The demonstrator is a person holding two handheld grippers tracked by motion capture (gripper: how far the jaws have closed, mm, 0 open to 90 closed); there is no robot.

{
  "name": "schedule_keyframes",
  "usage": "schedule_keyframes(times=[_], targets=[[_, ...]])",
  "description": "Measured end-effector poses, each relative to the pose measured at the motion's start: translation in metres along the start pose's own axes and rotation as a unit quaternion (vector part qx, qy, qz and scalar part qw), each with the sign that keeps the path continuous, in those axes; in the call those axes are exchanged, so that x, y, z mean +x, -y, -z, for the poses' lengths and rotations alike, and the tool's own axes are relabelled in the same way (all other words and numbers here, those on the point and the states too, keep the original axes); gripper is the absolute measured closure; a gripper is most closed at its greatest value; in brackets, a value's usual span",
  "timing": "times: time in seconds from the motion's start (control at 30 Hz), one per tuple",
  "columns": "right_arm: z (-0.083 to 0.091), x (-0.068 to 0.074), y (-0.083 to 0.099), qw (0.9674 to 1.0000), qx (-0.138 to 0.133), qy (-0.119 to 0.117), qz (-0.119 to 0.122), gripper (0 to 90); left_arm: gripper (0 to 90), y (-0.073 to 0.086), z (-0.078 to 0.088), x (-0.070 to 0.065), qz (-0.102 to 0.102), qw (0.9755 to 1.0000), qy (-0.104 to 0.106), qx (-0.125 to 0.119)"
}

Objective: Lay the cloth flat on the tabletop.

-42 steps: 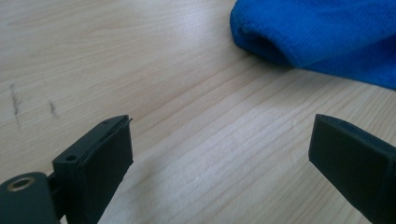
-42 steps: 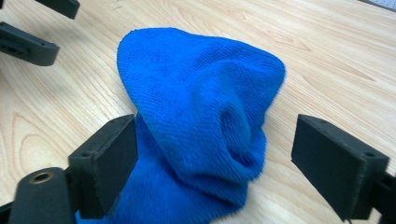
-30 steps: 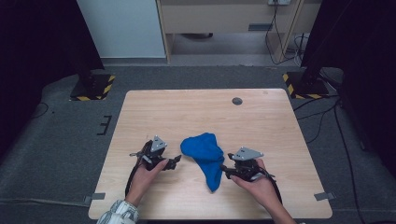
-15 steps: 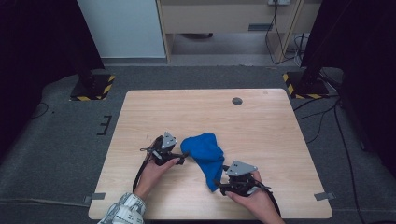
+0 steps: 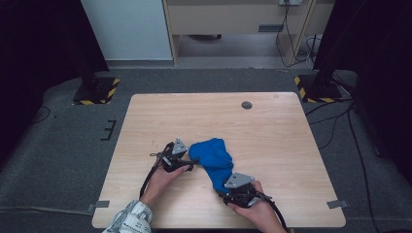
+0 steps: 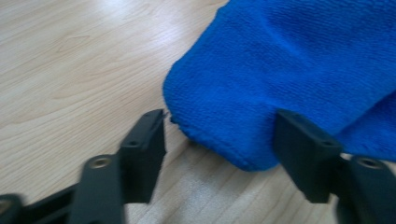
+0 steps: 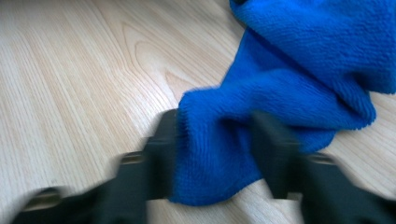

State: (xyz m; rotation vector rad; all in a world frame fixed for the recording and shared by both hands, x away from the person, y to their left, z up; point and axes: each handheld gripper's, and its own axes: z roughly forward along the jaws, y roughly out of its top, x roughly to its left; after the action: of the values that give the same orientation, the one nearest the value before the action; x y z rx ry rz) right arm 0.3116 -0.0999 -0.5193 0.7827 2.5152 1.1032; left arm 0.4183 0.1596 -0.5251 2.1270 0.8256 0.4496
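Sitting crumpled near the front middle of the wooden table (image 5: 272, 126) is a blue cloth (image 5: 213, 158), bunched into a long lump that runs from the left gripper (image 5: 190, 164) toward the right gripper (image 5: 224, 188). Each one is held by a hand coming in from the table's near edge.

Left gripper view: its jaws have just been closing and sit either side of a rounded corner of the cloth (image 6: 289, 70), one jaw right at the hem, the other against the fabric, so not clearly pinching.

Right gripper view is blurry, but its jaws have also just been closing and now bracket the narrow tail of the cloth (image 7: 233, 140), both appearing to touch it. Whether they truly clamp is hard to tell.

A small dark round disc (image 5: 247, 105) sits far back on the tabletop, well apart.
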Motion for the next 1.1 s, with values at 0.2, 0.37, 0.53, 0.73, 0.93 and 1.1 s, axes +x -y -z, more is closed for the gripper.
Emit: schedule_keyframes(times=[0.2, 0.37, 0.53, 0.73, 0.93, 1.1], targets=[[0.012, -0.012, -0.002, 0.9995, -0.029, 0.009, -0.010, 86.5, 67.8, -0.004, 0.001, -0.004, -0.021, 0.9995, 0.022, 0.000], [0.026, -0.025, -0.005, 0.9972, -0.062, 0.028, -0.030, 86.9, 81.8, -0.009, 0.010, -0.007, -0.026, 0.9992, 0.025, -0.016], [0.039, -0.041, -0.005, 0.9943, -0.082, 0.043, -0.052, 86.9, 84.2, -0.016, 0.027, -0.007, -0.010, 0.9981, 0.010, -0.060], [0.054, -0.056, -0.005, 0.9906, -0.100, 0.058, -0.072, 87.2, 84.4, -0.018, 0.036, -0.004, 0.004, 0.9970, -0.018, -0.076], [0.059, -0.064, -0.004, 0.9890, -0.102, 0.067, -0.084, 87.5, 84.2, -0.017, 0.032, -0.005, 0.010, 0.9984, -0.018, -0.054], [0.040, -0.079, -0.002, 0.9906, -0.071, 0.069, -0.095, 87.3, 82.2, -0.011, 0.020, -0.005, 0.011, 0.9998, -0.014, -0.009]])
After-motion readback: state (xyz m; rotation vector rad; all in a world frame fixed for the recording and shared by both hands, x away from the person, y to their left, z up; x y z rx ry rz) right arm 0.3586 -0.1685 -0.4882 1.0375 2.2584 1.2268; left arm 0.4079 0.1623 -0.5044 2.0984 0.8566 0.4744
